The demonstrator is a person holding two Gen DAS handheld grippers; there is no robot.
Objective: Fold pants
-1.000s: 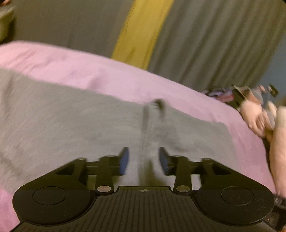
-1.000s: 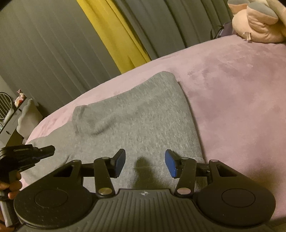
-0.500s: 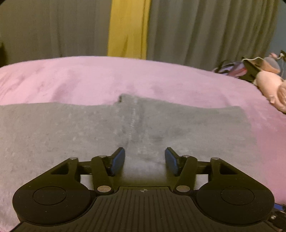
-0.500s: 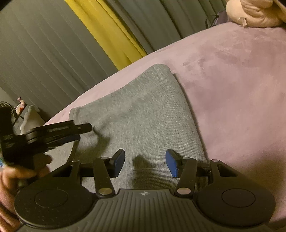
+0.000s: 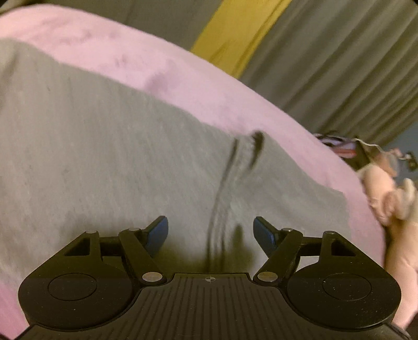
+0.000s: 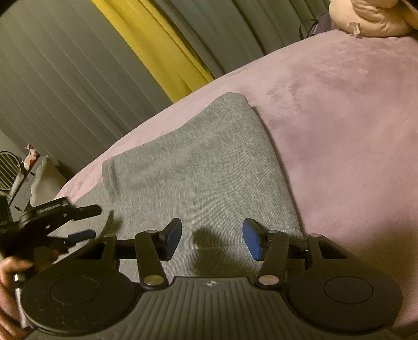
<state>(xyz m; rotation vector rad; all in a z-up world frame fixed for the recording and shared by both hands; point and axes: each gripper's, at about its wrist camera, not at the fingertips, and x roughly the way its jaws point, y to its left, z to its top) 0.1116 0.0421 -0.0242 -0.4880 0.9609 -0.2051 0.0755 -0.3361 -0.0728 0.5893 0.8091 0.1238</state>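
The grey pants (image 5: 117, 162) lie flat on a pink blanket (image 5: 183, 78), folded into a broad band. A dark seam (image 5: 222, 188) runs down the cloth toward my left gripper (image 5: 210, 232), which is open and empty just above the near edge of the pants. In the right wrist view the pants (image 6: 198, 170) show a folded layer with a rounded far corner. My right gripper (image 6: 211, 239) is open and empty above their near edge. The left gripper (image 6: 60, 222) also shows at the left of the right wrist view, held in a hand.
Grey curtains (image 5: 339, 57) with a yellow panel (image 5: 235, 34) hang behind the bed. A pink plush toy (image 5: 384, 193) lies at the right; it also shows at the top right of the right wrist view (image 6: 371, 18). Small furniture and a fan (image 6: 10, 170) stand at the left.
My left gripper has tilted and swung left over the pants and opened wider. In the right wrist view it has dropped lower at the left. The right gripper has barely moved.
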